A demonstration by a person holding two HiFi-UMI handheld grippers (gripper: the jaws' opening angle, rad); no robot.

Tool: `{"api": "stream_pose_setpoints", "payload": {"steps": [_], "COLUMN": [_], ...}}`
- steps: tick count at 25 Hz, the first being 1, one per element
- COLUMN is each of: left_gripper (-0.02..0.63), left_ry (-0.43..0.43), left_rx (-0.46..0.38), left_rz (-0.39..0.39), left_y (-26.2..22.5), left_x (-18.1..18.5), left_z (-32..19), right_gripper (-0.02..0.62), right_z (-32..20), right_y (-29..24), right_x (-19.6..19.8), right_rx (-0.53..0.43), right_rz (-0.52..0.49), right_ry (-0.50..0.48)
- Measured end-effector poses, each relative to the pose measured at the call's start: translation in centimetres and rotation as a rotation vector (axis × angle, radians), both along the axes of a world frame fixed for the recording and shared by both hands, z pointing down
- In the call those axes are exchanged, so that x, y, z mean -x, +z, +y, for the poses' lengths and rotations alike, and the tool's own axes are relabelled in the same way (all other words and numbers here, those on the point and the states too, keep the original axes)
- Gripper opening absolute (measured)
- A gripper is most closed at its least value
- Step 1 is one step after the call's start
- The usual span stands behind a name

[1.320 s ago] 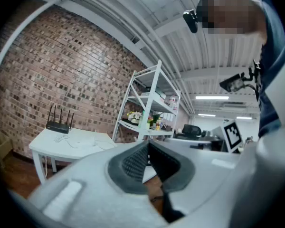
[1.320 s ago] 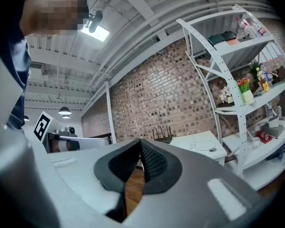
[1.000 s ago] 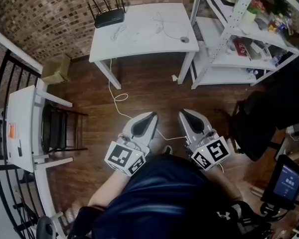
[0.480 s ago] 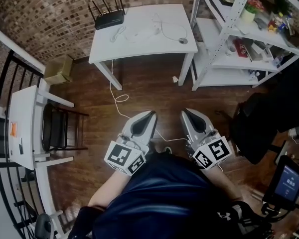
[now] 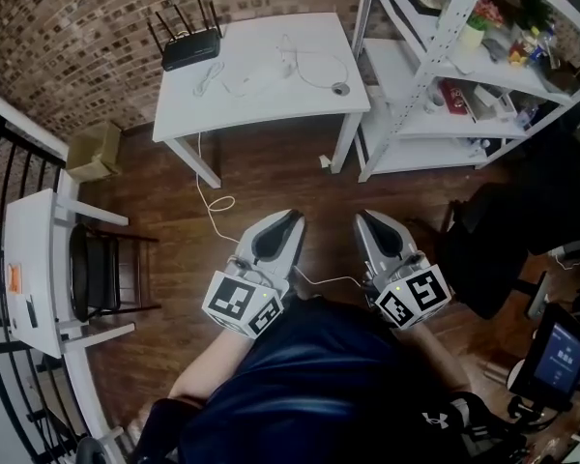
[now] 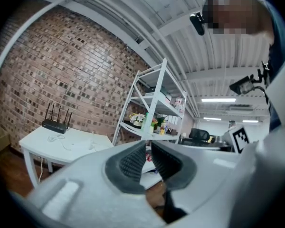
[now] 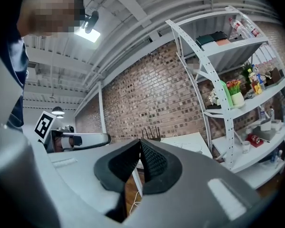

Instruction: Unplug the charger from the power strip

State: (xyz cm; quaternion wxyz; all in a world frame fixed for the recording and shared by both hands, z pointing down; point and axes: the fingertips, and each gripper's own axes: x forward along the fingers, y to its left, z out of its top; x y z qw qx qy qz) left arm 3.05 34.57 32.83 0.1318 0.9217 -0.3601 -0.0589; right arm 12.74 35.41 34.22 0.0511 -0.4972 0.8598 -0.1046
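Far beyond the right gripper (image 5: 364, 218) lie tabletop cables (image 5: 314, 66).

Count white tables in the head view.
2: one white rectangular table against the brick wall; a second white table at left, beside a dark chair. Others may be hidden.

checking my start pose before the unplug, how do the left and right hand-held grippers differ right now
The left hand-held gripper's jaws stand slightly apart and are opening; the right hand-held gripper's jaws are pressed together. Past the left one's tips stands the metal shelf unit; past the right one's, the white table with the router. Both are empty, side by side in front of the person.
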Motion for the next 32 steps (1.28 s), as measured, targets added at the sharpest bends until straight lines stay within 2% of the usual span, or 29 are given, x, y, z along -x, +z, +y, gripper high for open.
{"api": "stream_pose_setpoints", "payload": {"steps": [7,17,19,25,32], "left_gripper": [0.037,0.038,0.04,0.051,0.072], "left_ry": [0.003,0.005,0.005,0.036,0.06], "left_rx": [0.046,0.069,0.095,0.114,0.153], "left_rz": [0.016,0.064,0.069,0.087,0.059], "left_y": [0.2,1.1,1.3,3.1,3.5], "left_x": [1.6,6.5,7.6,9.5,8.8], "left_z": [-7.0,-18.3,-20.5,-25.2,-28.7], "right_gripper": [0.011,0.011,0.011,0.011,0.012], "right_z": [-6.6,-18.1,-20.2,-25.0,-29.3], "right_y": [0.7,0.9,1.4,2.8,3.8], "right_x": [1.0,4.8,5.7,8.3,6.4], "right_rx": [0.053,0.108,0.135,0.18,0.201], "right_rz": [-0.038,-0.018,-0.018,0.007,0.048], "right_ry": [0.023,0.061,0.07,0.073,0.13]}}
